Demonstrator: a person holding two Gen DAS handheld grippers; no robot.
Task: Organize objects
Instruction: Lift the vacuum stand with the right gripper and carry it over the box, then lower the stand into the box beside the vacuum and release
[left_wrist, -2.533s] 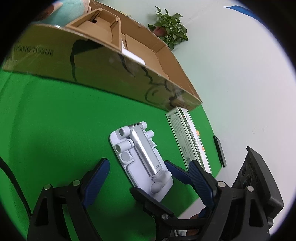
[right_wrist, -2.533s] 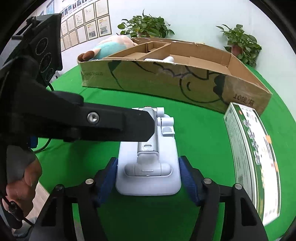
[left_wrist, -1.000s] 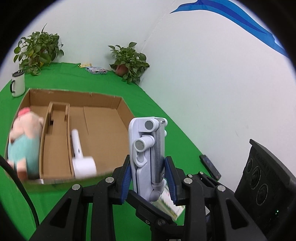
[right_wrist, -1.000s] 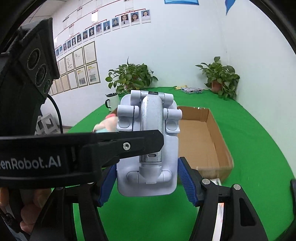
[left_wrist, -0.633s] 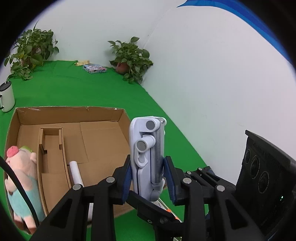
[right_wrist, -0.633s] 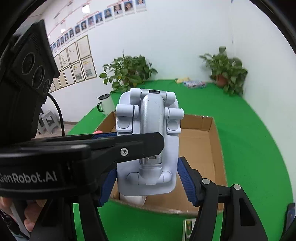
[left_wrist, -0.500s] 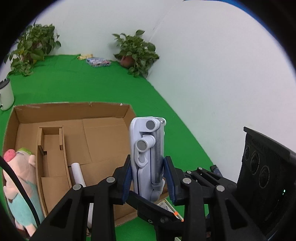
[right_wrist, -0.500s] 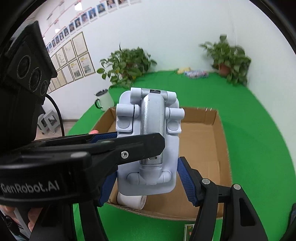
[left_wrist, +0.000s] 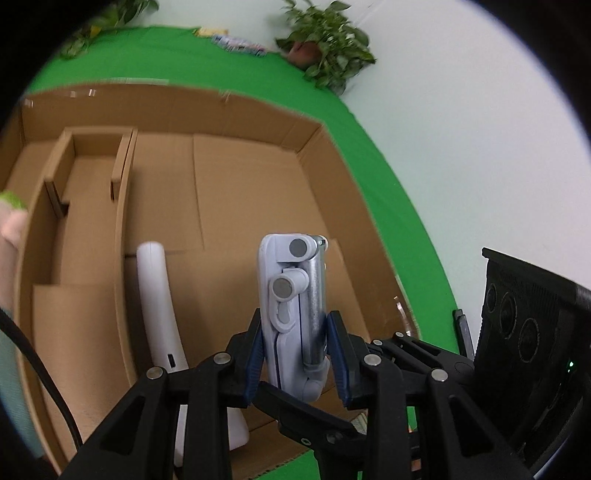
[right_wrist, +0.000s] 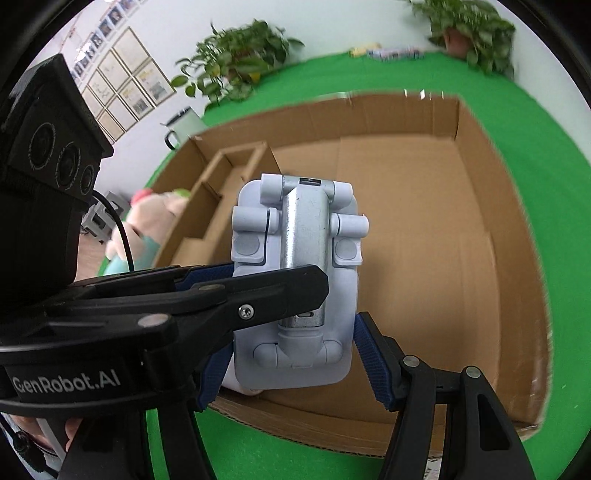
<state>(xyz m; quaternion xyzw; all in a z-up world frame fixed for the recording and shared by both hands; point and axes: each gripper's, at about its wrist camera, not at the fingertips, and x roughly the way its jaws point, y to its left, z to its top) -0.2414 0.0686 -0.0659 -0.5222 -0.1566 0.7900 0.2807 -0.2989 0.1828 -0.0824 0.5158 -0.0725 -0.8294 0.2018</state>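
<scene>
Nearest: left gripper (left_wrist: 295, 354), black frame with blue pads, clamped on the thin sides of a pale lilac folded plastic stand with a silver metal centre bar (left_wrist: 293, 314). Same stand (right_wrist: 295, 280) gripped across its broad faces by the right gripper (right_wrist: 291, 354), blue pads pressed to both side edges near its lower end. Stand upright, hinge knobs uppermost, held in the air above the near part of the wide right-hand compartment.

Below: open brown cardboard box (left_wrist: 258, 155) resting on green cloth surface (left_wrist: 369, 155). Inside, against the divider, a white curved plastic handle-shaped device (left_wrist: 159, 314), lying flat just left of the stand. Narrow cardboard divider compartments (left_wrist: 88, 184) further left. Pink and teal plush toy (right_wrist: 147, 229) at the box's left end; inside or outside the wall, cannot tell.

Beyond: white mug with dark handle (right_wrist: 183, 127) on the cloth past the box. Potted green plants (left_wrist: 325, 48) along white walls. Framed certificates (right_wrist: 125, 92) on the far left wall. Small flat packets (right_wrist: 391, 51) on the cloth, blurred.
</scene>
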